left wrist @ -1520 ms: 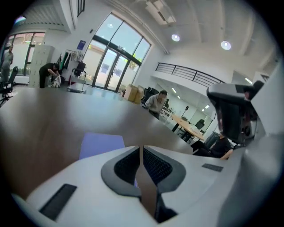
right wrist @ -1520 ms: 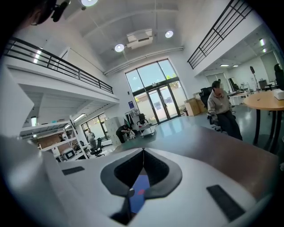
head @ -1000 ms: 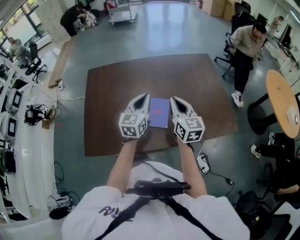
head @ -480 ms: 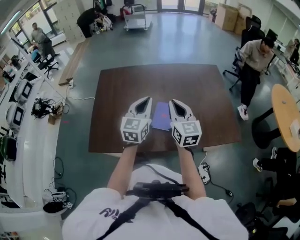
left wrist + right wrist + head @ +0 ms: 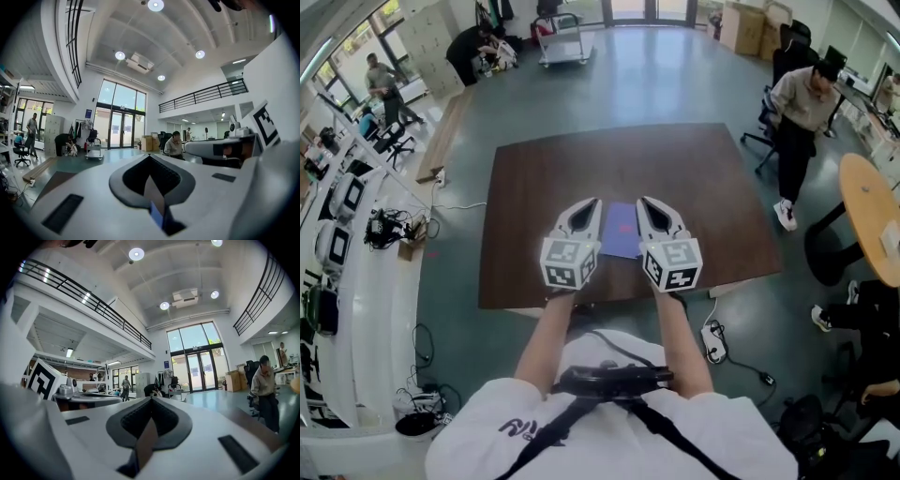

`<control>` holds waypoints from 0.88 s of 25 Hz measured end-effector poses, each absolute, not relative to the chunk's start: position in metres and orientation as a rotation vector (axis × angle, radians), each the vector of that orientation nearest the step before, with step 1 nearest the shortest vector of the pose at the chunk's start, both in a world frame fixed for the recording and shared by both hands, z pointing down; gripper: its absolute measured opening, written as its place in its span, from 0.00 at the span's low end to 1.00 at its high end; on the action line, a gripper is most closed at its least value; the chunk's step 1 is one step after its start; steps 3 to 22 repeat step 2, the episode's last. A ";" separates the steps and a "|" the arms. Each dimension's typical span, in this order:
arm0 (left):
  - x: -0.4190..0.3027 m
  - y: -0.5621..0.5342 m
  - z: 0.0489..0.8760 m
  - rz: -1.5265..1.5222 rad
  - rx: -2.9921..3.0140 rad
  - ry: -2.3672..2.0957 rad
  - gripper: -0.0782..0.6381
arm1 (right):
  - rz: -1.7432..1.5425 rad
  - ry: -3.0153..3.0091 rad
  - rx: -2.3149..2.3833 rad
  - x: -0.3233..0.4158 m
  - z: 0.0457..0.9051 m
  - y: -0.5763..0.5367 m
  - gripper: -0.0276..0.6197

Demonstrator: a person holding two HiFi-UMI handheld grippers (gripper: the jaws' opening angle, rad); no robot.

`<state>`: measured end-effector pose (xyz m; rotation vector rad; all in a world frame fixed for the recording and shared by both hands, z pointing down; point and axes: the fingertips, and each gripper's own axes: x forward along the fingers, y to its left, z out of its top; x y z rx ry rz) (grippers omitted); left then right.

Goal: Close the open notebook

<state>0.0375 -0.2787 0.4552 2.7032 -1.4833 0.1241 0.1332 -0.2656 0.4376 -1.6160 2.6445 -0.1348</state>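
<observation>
A purple notebook (image 5: 620,230) lies shut and flat on the dark brown table (image 5: 675,169), near its front edge. In the head view my left gripper (image 5: 592,202) and right gripper (image 5: 644,202) hover side by side above the notebook's left and right edges, pointing away from me and roughly level. Both are shut with nothing held. In the left gripper view the left gripper (image 5: 150,157) has its jaws meeting in a point, and a blue sliver shows through the gap below. The right gripper view shows the right gripper (image 5: 151,399) the same way, over the room.
A person (image 5: 802,94) sits on a chair beyond the table's far right corner. A round wooden table (image 5: 872,220) stands at the right. A power strip (image 5: 713,343) and cables lie on the floor by the near right corner. Desks line the left wall.
Both grippers have risen a little together above the notebook, staying shut. The notebook lies where it was.
</observation>
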 end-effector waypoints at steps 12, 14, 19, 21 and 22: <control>0.041 -0.277 0.456 0.142 2.705 -1.487 0.12 | -0.136 2.638 -1.619 0.138 0.437 -0.264 0.05; 0.041 -0.277 0.456 0.142 2.705 -1.487 0.12 | -0.136 2.638 -1.619 0.138 0.437 -0.264 0.05; 0.041 -0.277 0.456 0.142 2.705 -1.487 0.12 | -0.136 2.638 -1.619 0.138 0.437 -0.264 0.05; 0.041 -0.277 0.456 0.142 2.705 -1.487 0.12 | -0.136 2.638 -1.619 0.138 0.437 -0.264 0.05; 0.041 -0.277 0.456 0.142 2.705 -1.487 0.12 | -0.136 2.638 -1.619 0.138 0.437 -0.264 0.05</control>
